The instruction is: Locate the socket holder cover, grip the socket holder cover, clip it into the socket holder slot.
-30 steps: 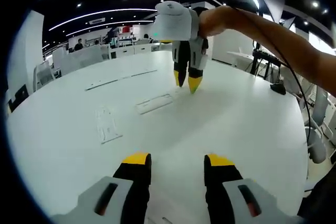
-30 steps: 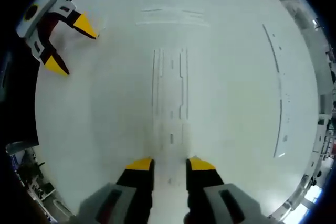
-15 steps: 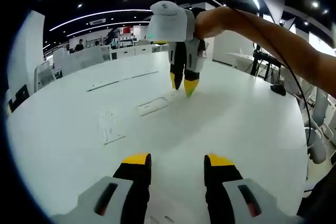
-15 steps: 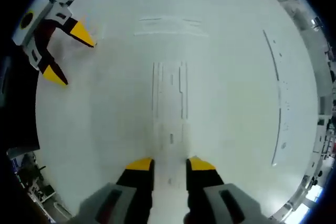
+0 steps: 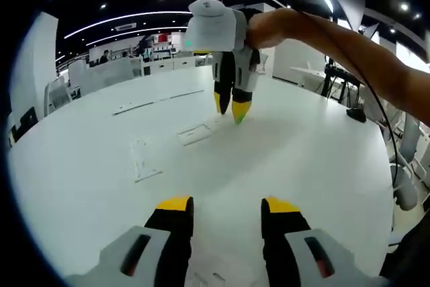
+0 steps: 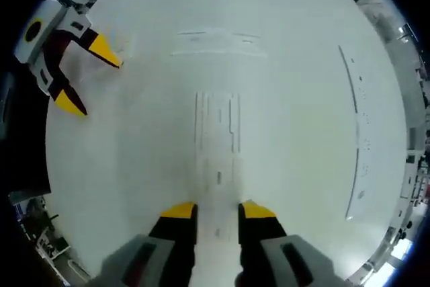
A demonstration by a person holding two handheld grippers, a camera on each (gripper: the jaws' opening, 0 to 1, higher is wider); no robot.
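Note:
A flat clear plastic piece, the socket holder cover (image 6: 217, 132), lies on the white table (image 6: 302, 166) straight ahead of my right gripper (image 6: 219, 210). That gripper's jaws stand a little apart with nothing between them. In the left gripper view the same piece (image 5: 195, 134) lies just below and left of the right gripper (image 5: 228, 110), which hangs tips-down over the table from a person's hand. My left gripper (image 5: 228, 205) is open and empty, low over the near table. It also shows as the left gripper (image 6: 87, 77) at the upper left.
A second clear part (image 5: 142, 162) lies left of the cover. A long thin strip (image 5: 154, 101) runs farther back, seen too as a strip (image 6: 359, 132) at the right. Another clear strip (image 6: 218, 38) lies beyond the cover. A person's arm (image 5: 349, 52) reaches in from the right.
The right gripper has drifted left and slightly up over the table. In its own view the cover has slid down toward the jaws. The left gripper has stayed put.

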